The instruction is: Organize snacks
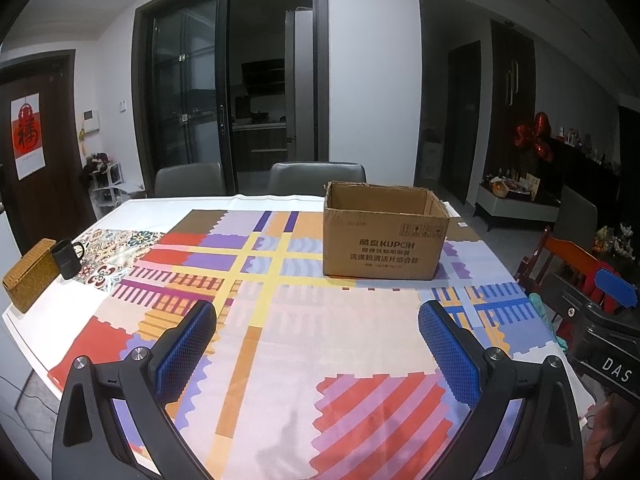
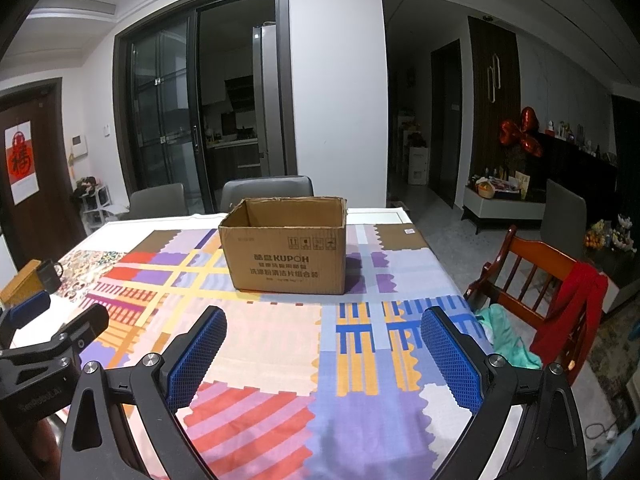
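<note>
An open cardboard box [image 1: 384, 240] printed KUPOH stands upright on the patterned tablecloth [image 1: 280, 320], toward the far side of the table; its inside is hidden from this angle. In the right wrist view the same box [image 2: 286, 254] sits straight ahead. My left gripper [image 1: 318, 320] hovers over the near part of the cloth, open, with nothing between its blue pads. My right gripper [image 2: 324, 328] is also open and holds nothing, well short of the box. No snacks show in either view.
A woven basket [image 1: 30, 274] and a dark mug [image 1: 68, 258] sit at the table's left edge. Grey chairs [image 1: 316, 178] stand behind the table. A wooden chair [image 2: 536, 280] with red cloth [image 2: 576, 308] stands at the right, a teal cloth [image 2: 504, 336] beside it.
</note>
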